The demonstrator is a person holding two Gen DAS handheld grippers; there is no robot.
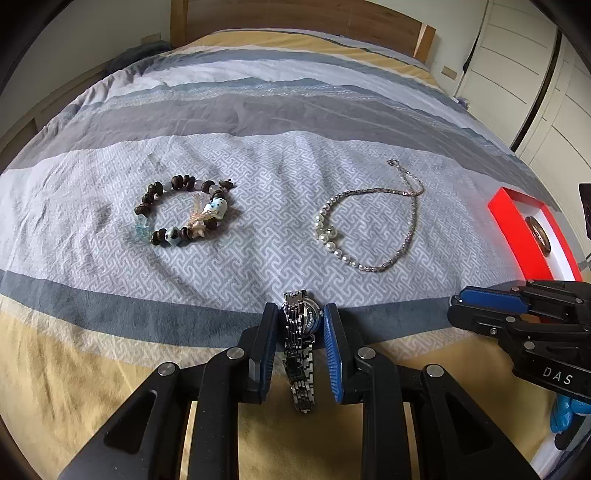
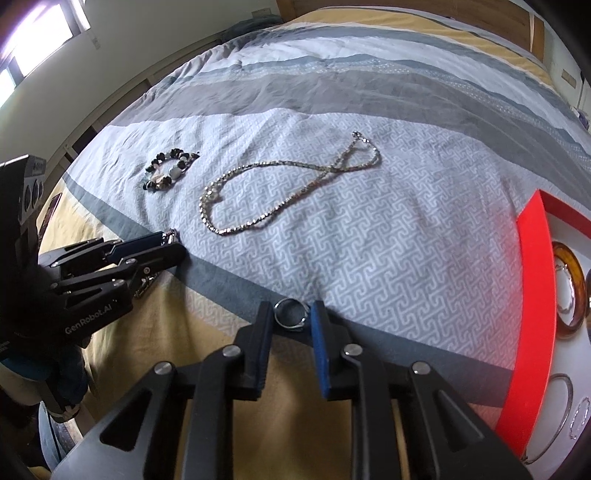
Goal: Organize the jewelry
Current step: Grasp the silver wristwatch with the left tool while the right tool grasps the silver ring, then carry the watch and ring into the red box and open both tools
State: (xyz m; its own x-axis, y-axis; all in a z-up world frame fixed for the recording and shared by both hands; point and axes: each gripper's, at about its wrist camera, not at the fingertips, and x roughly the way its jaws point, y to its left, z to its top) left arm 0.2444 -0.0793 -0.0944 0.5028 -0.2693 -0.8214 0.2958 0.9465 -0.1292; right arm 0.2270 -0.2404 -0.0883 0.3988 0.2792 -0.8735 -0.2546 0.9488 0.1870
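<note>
1. Room to move: the bed (image 1: 295, 122) takes up nearly the whole left wrist view, with the wooden headboard (image 1: 295, 18) along the top edge. The big patterned grey band through the middle is mostly bare apart from two pieces of jewelry. A red tray (image 2: 532, 295) with a white inside sits at the right edge of both views.
2. Textures: the duvet is soft and a bit rumpled, striped in grey, white and mustard, with a maze-like print on the middle band. The beaded bracelet (image 1: 184, 212), chunky dark brown beads with pale blue and white ones, lies left of centre. The pearl necklace (image 1: 369, 221), pearls on one side and thin metal chain on the rest, lies in a loop right of centre. An amber bangle (image 2: 570, 291) and some thin metal hoops lie in the tray.
3. Left tool (image 1: 301, 339): partly closed, with the silver link watch (image 1: 301, 350) held between its blue pads at bottom centre, strap hanging toward the camera.
4. Right tool (image 2: 291, 332): also narrowed, with a small silver ring (image 2: 290, 313) between its fingertips, right over the dark grey stripe. Can't tell if it's actually squeezing the ring.
</note>
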